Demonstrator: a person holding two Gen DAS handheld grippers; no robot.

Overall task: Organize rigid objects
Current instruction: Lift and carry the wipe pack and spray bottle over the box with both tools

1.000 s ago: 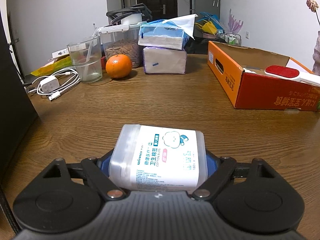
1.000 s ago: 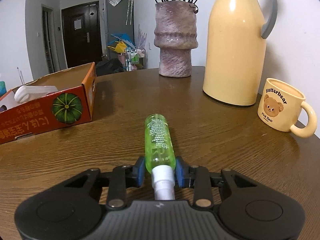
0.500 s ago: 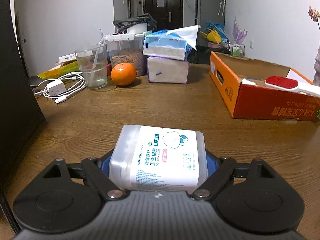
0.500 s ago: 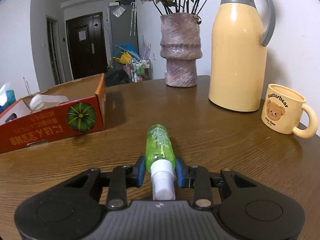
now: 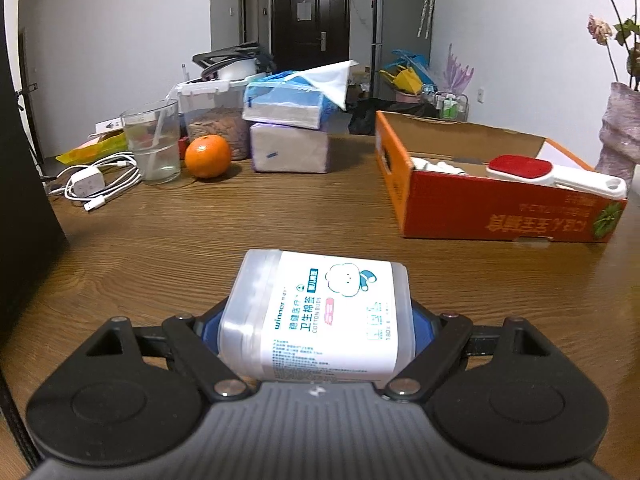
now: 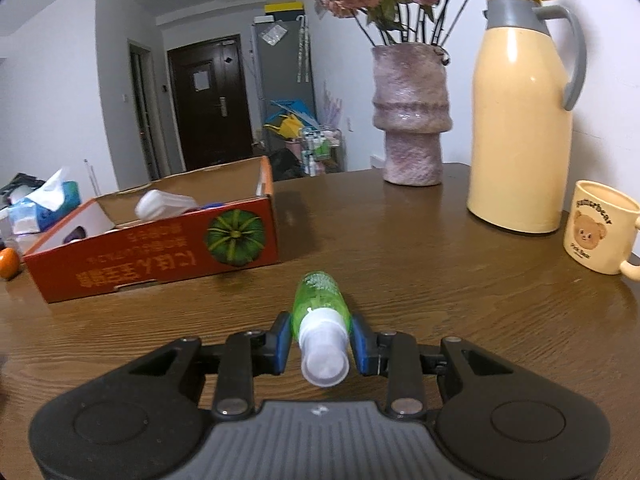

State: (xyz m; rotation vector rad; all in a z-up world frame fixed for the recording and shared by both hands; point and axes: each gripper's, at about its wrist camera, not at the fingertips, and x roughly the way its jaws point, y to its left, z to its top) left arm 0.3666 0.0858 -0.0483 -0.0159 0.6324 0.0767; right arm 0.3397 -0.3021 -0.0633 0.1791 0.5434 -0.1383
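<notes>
Gripping, left gripper point(image 5: 316, 316): clamped wide across a cotton bud box point(image 5: 320, 316), blue pads pressed on both ends, box lying crosswise above the wooden table point(image 5: 280, 220).
Gripping, right gripper point(image 6: 320, 338): narrowed onto a green spray bottle point(image 6: 318, 300), white cap toward the camera, base pointing away and slightly up.
Ahead and right of the box: orange cardboard box point(image 5: 500, 216), open-topped, with a red-and-white lint brush point(image 5: 552, 172) resting across its near rim.
Far left: orange point(image 5: 208, 156), glass point(image 5: 152, 144), stacked tissue packs point(image 5: 288, 128), charger and cable point(image 5: 92, 184).
Right of the bottle: cream thermos point(image 6: 520, 120), bear mug point(image 6: 600, 232), vase of dried flowers point(image 6: 412, 116).
</notes>
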